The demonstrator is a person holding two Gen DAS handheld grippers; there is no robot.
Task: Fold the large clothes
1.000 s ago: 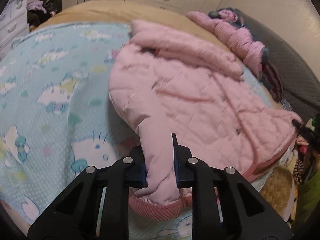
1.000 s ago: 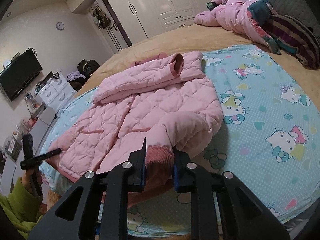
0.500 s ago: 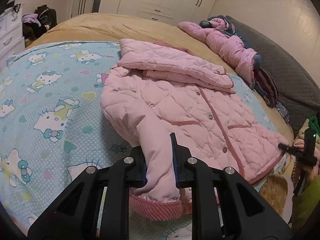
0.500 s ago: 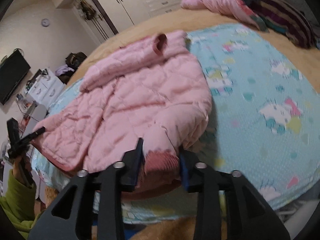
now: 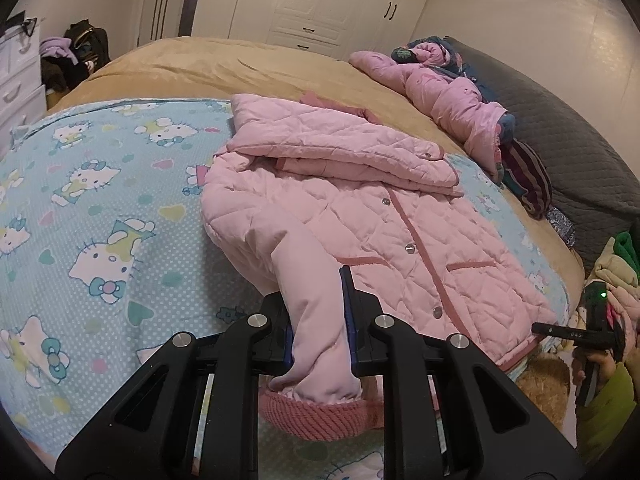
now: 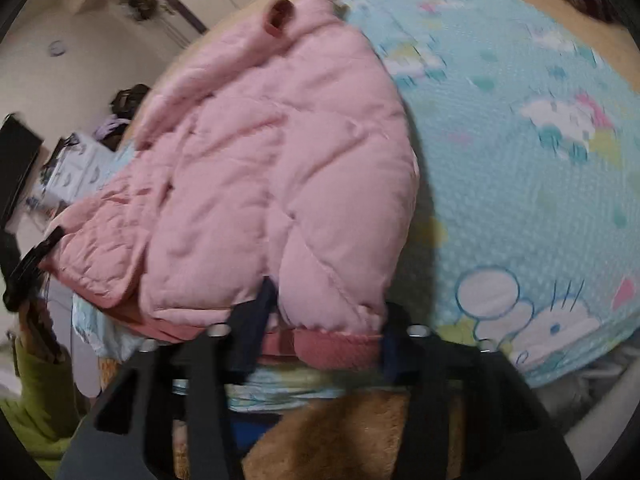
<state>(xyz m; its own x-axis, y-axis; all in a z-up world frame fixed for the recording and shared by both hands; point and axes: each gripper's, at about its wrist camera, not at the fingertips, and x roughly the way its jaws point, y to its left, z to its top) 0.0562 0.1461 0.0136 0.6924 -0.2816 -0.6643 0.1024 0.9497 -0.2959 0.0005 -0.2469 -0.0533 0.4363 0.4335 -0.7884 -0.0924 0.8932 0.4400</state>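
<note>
Left wrist view: my left gripper (image 5: 320,320) is clamped on one sleeve (image 5: 316,312) of the pink quilted jacket (image 5: 360,220), just above its ribbed knit cuff (image 5: 316,416), which hangs below the jaws. Jacket lies front-up on the cartoon-cat blanket (image 5: 100,220) w/ snaps done up and hood folded down over the collar, hem toward the bed edge. At far right of that view, my right gripper (image 5: 576,334) shows as a black bar near the hem.

Right wrist view: blurred. The right gripper's (image 6: 324,320) jaws have just been closing around the other sleeve (image 6: 332,248) near its cuff (image 6: 336,350). They look wider than the cuff, so I judge them not biting yet, though blur leaves some doubt.

Handling, my guess: padded, puffy, soft, light for its bulk. It'll spring back and won't hold a crease, so folds need pressing flat. Shell looks smooth, prob. slippery. Ribbed cuffs give the best bite, and thick sleeve ends next. For body folds, take shoulder seams and hem corners, not mid-panel.
</note>
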